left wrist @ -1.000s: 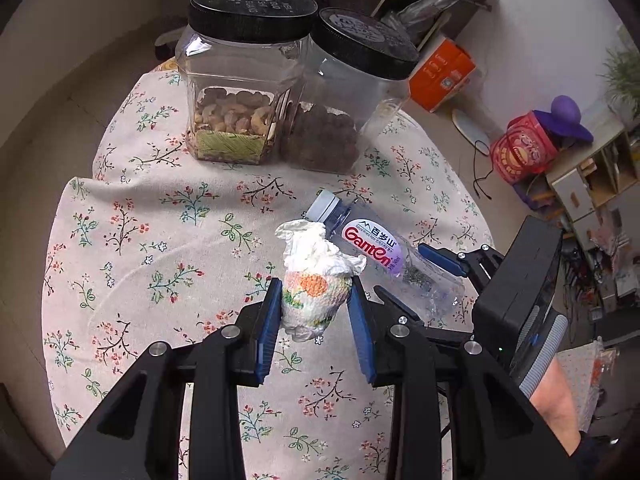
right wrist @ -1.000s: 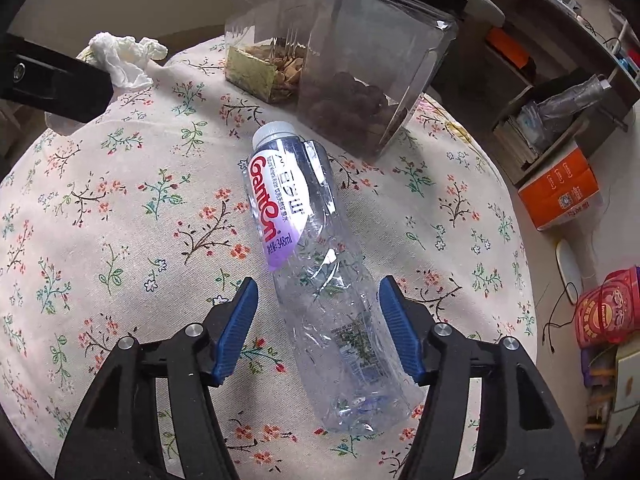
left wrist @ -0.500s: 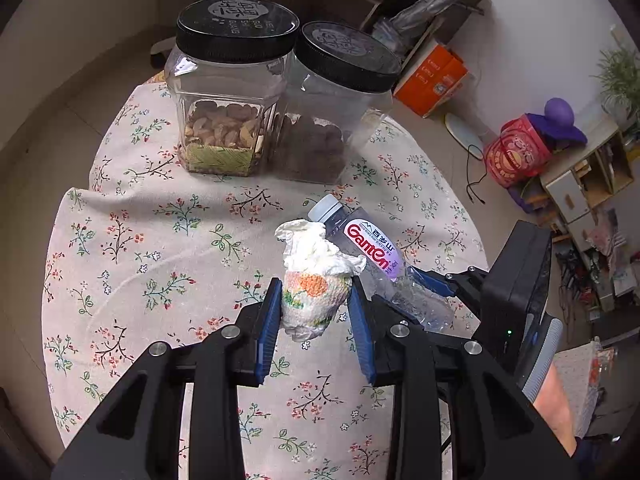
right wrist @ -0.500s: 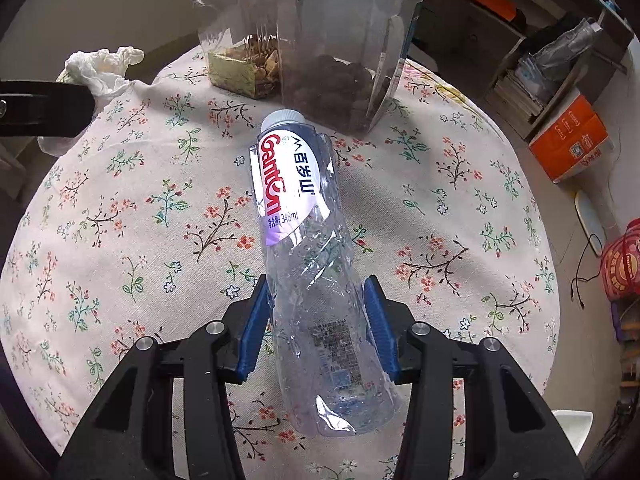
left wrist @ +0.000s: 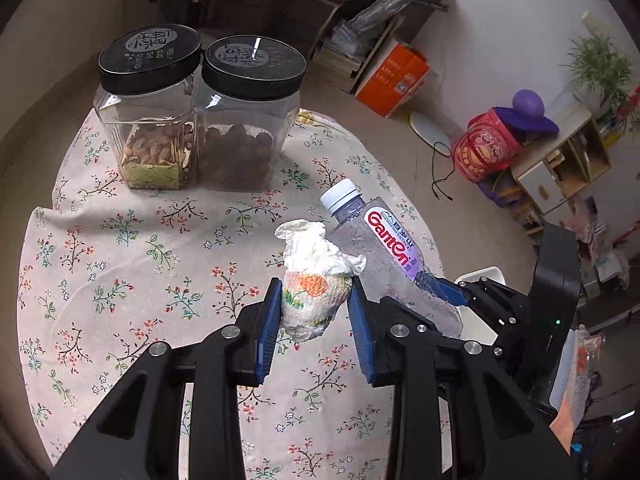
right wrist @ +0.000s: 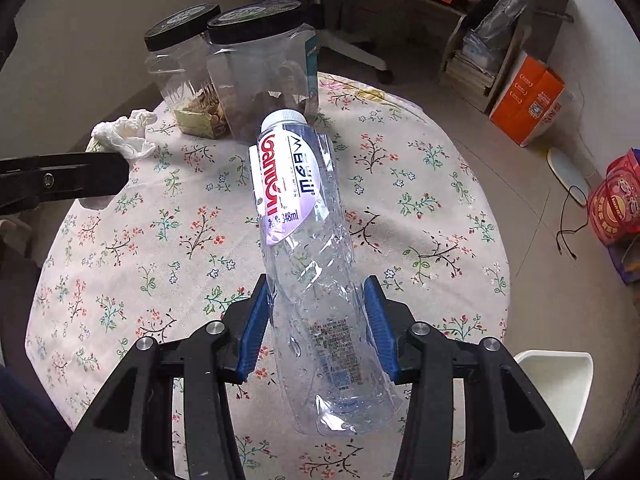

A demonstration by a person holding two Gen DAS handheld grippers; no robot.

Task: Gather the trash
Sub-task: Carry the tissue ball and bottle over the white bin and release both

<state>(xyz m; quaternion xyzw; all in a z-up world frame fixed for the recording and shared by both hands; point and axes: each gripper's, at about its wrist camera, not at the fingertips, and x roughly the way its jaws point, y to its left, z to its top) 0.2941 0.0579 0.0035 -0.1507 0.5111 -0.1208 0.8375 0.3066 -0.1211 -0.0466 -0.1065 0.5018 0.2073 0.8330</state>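
Note:
A crushed clear water bottle (right wrist: 304, 240) with a white cap and a red and purple label hangs above the flowered tablecloth. My right gripper (right wrist: 316, 284) is shut on its lower half, with the blue pads pressing both sides. My left gripper (left wrist: 315, 284) is shut on a crumpled white paper wad (left wrist: 310, 304) with an orange flower print, held clear of the cloth. In the left wrist view the bottle (left wrist: 384, 240) rises just right of the wad, cap up. In the right wrist view the wad (right wrist: 124, 134) shows at the far left, above a black finger (right wrist: 80, 178) of the left gripper.
Two clear jars with black lids, one of nuts (left wrist: 152, 120) and one of dark balls (left wrist: 248, 132), stand at the far side of the round table (left wrist: 120, 240). A white bin (right wrist: 556, 384) sits below the table's right edge. An orange box (left wrist: 392, 80) and shelves lie beyond.
The right gripper closed on the bottle and lifted it off the cloth, cap tilting up. The left gripper rose with the wad. Both drew back from the jars.

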